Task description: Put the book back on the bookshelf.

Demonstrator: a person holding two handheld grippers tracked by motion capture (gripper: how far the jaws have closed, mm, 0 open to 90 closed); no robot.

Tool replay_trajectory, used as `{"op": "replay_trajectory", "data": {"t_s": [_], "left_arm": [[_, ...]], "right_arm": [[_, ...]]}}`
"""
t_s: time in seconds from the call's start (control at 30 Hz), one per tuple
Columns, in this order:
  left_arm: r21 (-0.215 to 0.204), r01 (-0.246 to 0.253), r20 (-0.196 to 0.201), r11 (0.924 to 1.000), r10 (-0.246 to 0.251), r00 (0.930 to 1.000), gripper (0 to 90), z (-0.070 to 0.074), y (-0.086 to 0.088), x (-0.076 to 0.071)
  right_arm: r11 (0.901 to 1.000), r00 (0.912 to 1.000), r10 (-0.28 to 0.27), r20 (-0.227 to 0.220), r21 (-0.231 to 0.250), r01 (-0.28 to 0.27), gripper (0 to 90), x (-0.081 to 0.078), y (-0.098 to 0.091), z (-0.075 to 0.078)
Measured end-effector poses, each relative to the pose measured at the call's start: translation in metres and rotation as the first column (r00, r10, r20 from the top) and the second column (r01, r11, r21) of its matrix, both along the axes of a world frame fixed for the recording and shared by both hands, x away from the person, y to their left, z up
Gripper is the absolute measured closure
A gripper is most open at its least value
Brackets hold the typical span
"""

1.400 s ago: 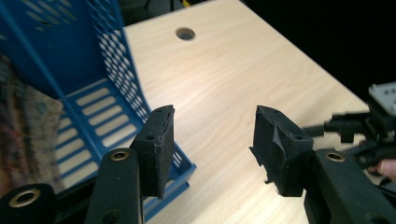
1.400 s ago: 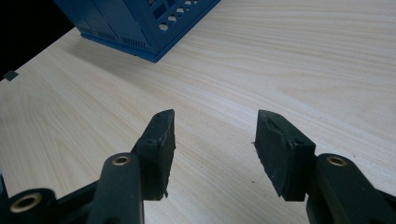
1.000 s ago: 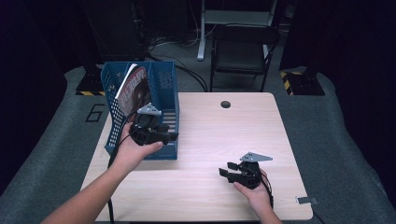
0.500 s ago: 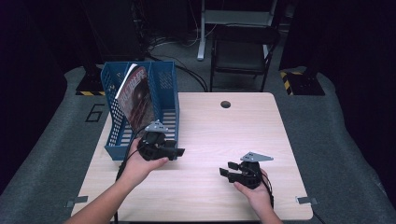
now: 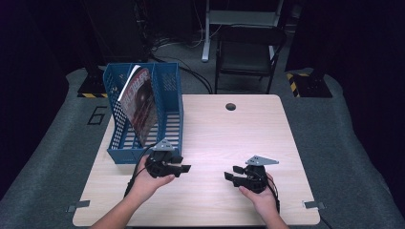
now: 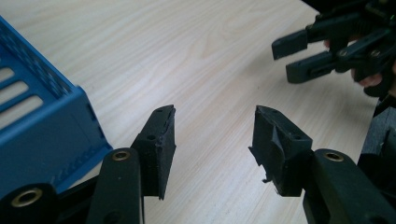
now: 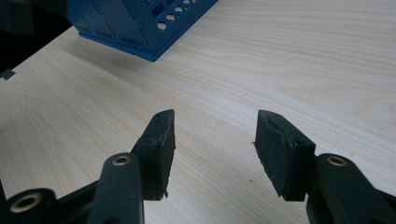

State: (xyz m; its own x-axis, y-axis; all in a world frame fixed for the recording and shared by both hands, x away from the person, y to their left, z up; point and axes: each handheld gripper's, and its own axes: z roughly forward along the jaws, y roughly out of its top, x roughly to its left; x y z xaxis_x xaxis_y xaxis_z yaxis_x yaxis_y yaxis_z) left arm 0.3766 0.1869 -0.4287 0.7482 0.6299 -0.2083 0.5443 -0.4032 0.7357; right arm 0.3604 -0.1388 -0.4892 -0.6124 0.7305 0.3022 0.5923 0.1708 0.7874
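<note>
On the table's (image 5: 229,138) far left I count one blue file rack (image 5: 169,117) holding one magazine (image 5: 139,106). Near it, my left gripper (image 5: 184,168) and right gripper (image 5: 230,177) both stand spread, gripping nothing.

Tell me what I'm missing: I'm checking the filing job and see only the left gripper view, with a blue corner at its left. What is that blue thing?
Observer: It is a blue file rack standing at the table's left edge, as the high view shows.
Operator: Anything in it?
Observer: A magazine with a dark red cover stands tilted in the rack's left compartment.
Operator: Is the right gripper holding something?
Observer: No. In the right gripper view the right gripper has its jaws apart over bare wood.
Operator: And my left gripper, from above?
Observer: It sits low by the rack's near right corner, jaws open and pointing right.
</note>
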Motion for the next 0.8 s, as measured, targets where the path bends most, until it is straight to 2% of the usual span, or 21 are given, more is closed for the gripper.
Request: {"op": "replay_trajectory", "data": {"t_s": [0.1, 0.2, 0.23, 0.33, 0.57, 0.73, 0.8], "left_arm": [[0.013, -0.010, -0.008, 0.9999, 0.010, 0.9999, 49.0, -0.014, -0.003, -0.002], [0.028, 0.006, -0.026, 0.9996, -0.005, 0.9997, 49.2, -0.027, -0.001, -0.003], [0.040, 0.015, -0.013, 0.9991, -0.014, 0.9998, 49.3, -0.029, 0.000, -0.003], [0.058, 0.027, -0.009, 0.9979, -0.027, 0.9996, 49.3, -0.037, 0.002, -0.004], [0.046, 0.032, -0.027, 0.9984, -0.030, 0.9992, 49.3, -0.052, 0.006, -0.007], [0.045, 0.012, -0.005, 0.9989, -0.012, 0.9999, 49.1, -0.063, 0.008, -0.009], [0.055, 0.006, -0.013, 0.9985, -0.005, 0.9999, 49.1, -0.068, 0.007, -0.009]], "right_arm": [[1.0000, 1.0000, 0.002, 0.004, -0.001, -0.002, 47.5, 0.000, 0.000, 0.000], [1.0000, 1.0000, -0.004, -0.001, 0.002, 0.004, 47.5, 0.000, -0.001, 0.000], [1.0000, 1.0000, -0.007, -0.004, 0.003, 0.008, 47.5, 0.000, -0.001, 0.001], [1.0000, 1.0000, -0.002, 0.004, 0.001, 0.002, 47.5, 0.000, -0.001, 0.000], [1.0000, 1.0000, 0.000, 0.003, -0.003, 0.000, 47.5, 0.001, -0.001, -0.001], [1.0000, 1.0000, -0.001, -0.003, -0.006, 0.001, 47.5, 0.001, 0.000, -0.002], [0.9999, 1.0000, 0.002, -0.003, -0.013, -0.002, 47.5, 0.001, 0.000, -0.003]]}}
